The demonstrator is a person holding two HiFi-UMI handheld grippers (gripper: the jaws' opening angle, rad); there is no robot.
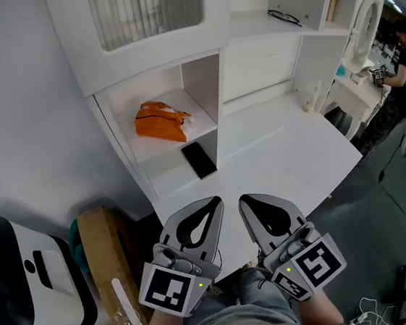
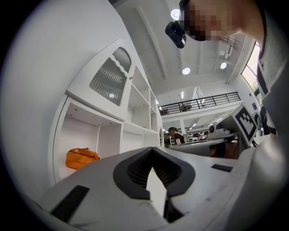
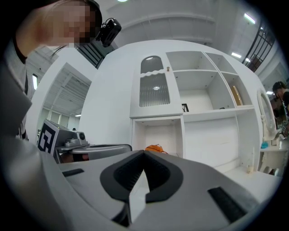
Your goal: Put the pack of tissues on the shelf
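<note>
Though only head view shows phone [image 1: 199, 158], tissues [image 1: 160, 121] shelved

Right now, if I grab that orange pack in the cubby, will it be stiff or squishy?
Probably squishy: the orange pack looks crumpled and saggy, so it should give when squeezed. It is likely light for its size, since it seems to be a loosely filled wrapper. It lies flat on the floor of the cubby, so rolling or tipping seems unlikely.
</note>
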